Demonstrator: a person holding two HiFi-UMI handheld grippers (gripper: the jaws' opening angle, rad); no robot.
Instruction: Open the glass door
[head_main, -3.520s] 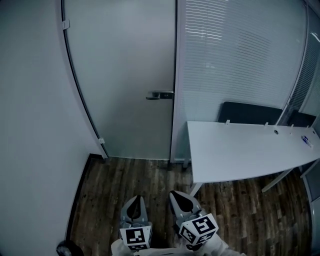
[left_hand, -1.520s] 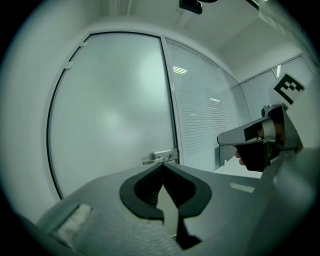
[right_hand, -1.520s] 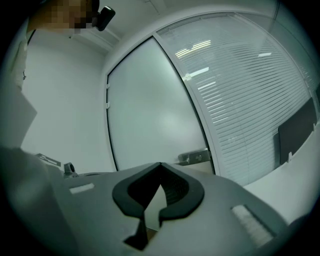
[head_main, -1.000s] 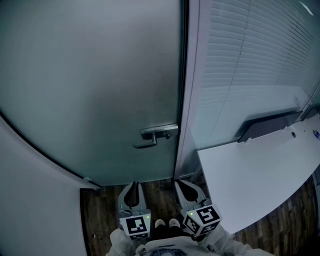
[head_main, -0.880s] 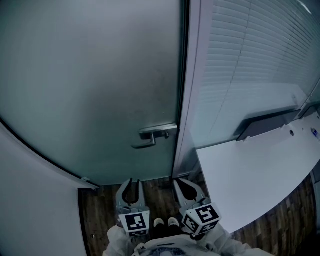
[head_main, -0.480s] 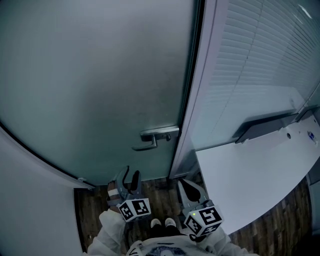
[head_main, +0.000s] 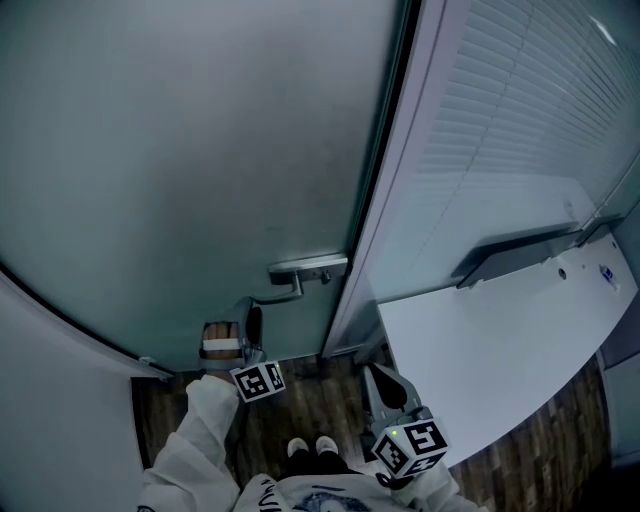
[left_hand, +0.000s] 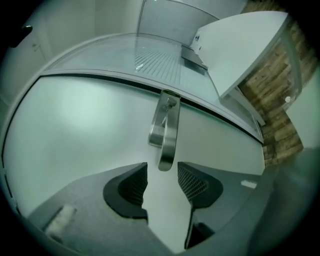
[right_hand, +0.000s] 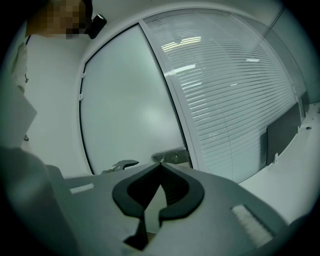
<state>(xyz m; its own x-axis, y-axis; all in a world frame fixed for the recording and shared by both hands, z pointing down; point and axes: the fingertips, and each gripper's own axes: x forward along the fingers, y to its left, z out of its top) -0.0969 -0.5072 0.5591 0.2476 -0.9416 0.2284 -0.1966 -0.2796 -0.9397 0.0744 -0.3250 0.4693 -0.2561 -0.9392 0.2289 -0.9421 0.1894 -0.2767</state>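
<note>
Here in the head view, the left gripper (head_main: 250, 314) reaches out low toward the glass door (head_main: 190, 150). It is turned on its side, with a white sleeve (head_main: 195, 440) behind it. It sits just below the handle (head_main: 300, 276), a smooth grey metal bar near the door's right edge. The door is cloudy, flat and shut. The right gripper (head_main: 380, 375) hangs back near the person's body, over the dark wood floor (head_main: 300, 410) and beside the flat white counter (head_main: 490, 360).

In the left gripper view, the fingers (left_hand: 132, 185) stand apart and have just been opening. Their dark pads look bumpy, like a net. The round end of the handle is right at the gap between the fingertips, and nothing presses on it.

In the right gripper view, the fingers (right_hand: 177, 187) are together with nothing between them. They point at the door, well back from it. Thin white blinds (right_hand: 230, 90) fill the wall on the right.
</note>
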